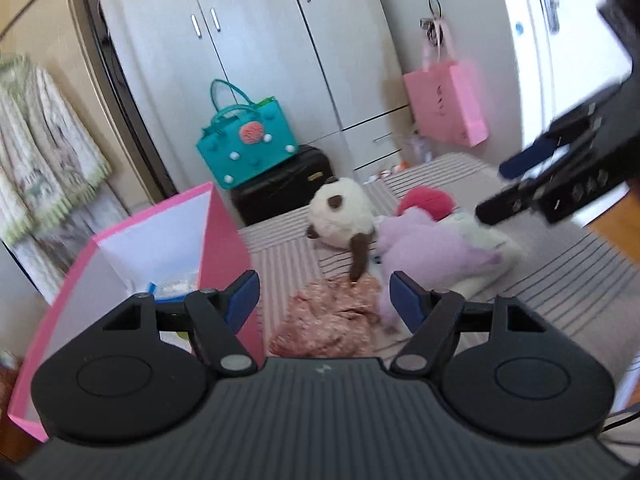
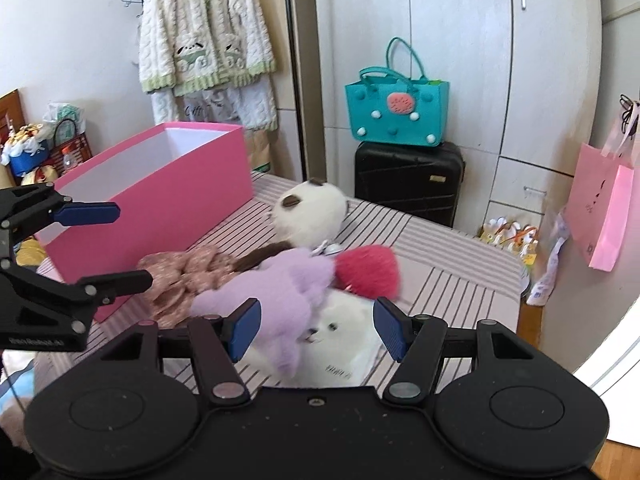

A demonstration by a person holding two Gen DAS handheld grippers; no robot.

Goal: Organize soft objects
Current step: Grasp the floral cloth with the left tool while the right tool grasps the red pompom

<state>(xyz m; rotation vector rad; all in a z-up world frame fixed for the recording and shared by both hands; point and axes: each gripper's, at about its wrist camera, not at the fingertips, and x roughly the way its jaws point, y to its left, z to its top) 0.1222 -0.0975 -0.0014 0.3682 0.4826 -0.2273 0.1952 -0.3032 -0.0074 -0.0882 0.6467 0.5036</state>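
Soft toys lie on the striped bed: a white and brown plush dog [image 1: 340,216] [image 2: 310,212], a purple plush [image 1: 424,244] [image 2: 280,300], a red fluffy ball [image 1: 428,200] [image 2: 368,270], a white plush bear [image 2: 340,336] and a crumpled pink floral cloth [image 1: 336,316] [image 2: 180,276]. An open pink box [image 1: 224,240] [image 2: 160,200] stands at the left. My left gripper [image 1: 324,300] is open and empty over the cloth, and it shows in the right wrist view [image 2: 134,246]. My right gripper [image 2: 316,328] is open and empty above the purple plush and bear, and it shows in the left wrist view [image 1: 492,192].
A black suitcase [image 2: 408,184] with a teal bag [image 2: 396,116] on top stands past the bed, in front of grey wardrobes. A pink paper bag [image 2: 600,216] hangs at the right. A white cardigan [image 2: 204,40] hangs behind the box. The box holds some small items [image 1: 172,288].
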